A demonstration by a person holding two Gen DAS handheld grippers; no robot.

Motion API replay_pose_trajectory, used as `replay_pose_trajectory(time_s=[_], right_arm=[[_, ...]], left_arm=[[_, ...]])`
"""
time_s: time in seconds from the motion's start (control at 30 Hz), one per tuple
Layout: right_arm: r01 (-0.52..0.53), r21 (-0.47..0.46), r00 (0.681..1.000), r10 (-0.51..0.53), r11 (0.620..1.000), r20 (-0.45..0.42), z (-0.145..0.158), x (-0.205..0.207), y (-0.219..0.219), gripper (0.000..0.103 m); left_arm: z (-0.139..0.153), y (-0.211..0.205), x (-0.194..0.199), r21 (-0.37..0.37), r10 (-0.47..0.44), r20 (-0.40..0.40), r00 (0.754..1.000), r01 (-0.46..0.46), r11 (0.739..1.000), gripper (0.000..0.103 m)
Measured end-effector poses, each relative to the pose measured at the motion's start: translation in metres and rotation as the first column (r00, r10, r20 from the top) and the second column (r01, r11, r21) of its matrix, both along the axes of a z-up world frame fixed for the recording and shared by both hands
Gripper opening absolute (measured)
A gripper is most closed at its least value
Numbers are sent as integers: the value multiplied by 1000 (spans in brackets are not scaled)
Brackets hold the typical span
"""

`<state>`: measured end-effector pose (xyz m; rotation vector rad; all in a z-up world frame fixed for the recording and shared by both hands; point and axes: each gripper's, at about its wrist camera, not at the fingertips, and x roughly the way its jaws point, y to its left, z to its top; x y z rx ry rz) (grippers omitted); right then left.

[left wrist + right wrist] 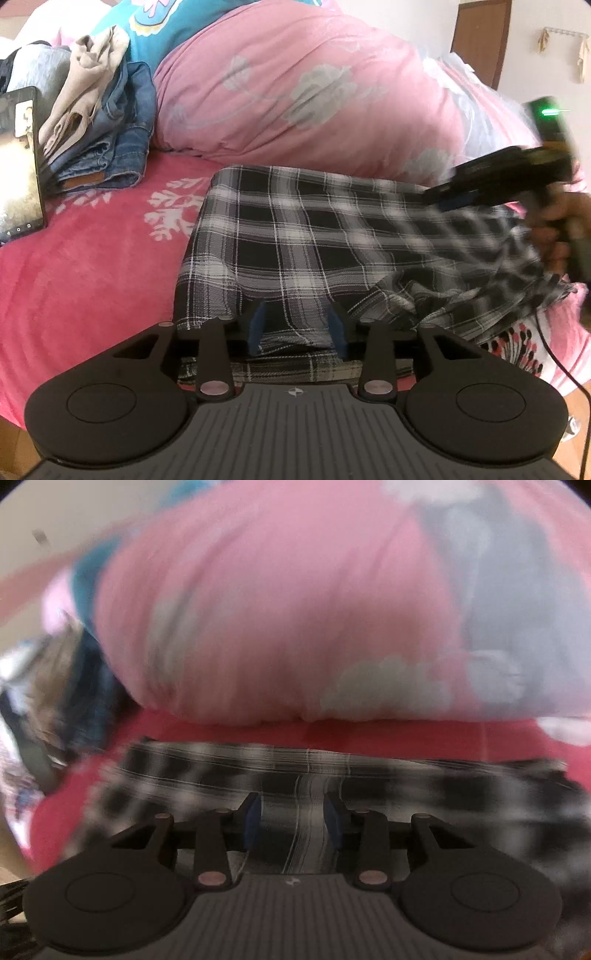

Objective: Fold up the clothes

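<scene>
A bed (74,266) with a deep pink fleece cover printed with white sprigs carried everything. A black-and-white checked garment (295,236) lay spread near the bed's front edge. Behind it a plump pink quilt (314,96) with grey flowers was heaped, and toward the back left corner sat folded jeans (125,147) with a beige garment (85,92) on top, beside a propped phone (18,162). A brown door (480,37) showed in the pale wall beyond. The left tongs (298,326) stood spread over the checked cloth, not pressing it. The right tongs (293,821), badly blurred, had cloth between them; whether they pinched it I could not tell.
</scene>
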<state>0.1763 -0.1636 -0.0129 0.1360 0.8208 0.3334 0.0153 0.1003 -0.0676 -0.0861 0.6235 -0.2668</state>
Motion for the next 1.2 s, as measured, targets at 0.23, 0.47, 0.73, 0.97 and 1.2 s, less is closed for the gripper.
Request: replay_pose_trajectory(time_s=[0.23, 0.47, 0.73, 0.97, 1.2], right_arm=[[79, 8, 997, -79, 997, -15, 4, 17, 11, 38], [-20, -69, 999, 17, 997, -43, 1, 30, 58, 36], [-10, -71, 1000, 9, 997, -11, 16, 25, 77, 37], [-164, 46, 983, 167, 985, -73, 9, 49, 139, 37], [-151, 31, 985, 153, 988, -84, -3, 84, 162, 37]], left_arm=[[-1, 7, -1, -40, -18, 11, 1000, 18, 999, 39], [-2, 11, -6, -64, -30, 25, 999, 32, 997, 40], [-4, 17, -7, -91, -46, 34, 998, 49, 995, 40], [-7, 18, -8, -89, -47, 34, 998, 50, 995, 40], [-5, 19, -8, -81, -53, 28, 998, 55, 995, 40]])
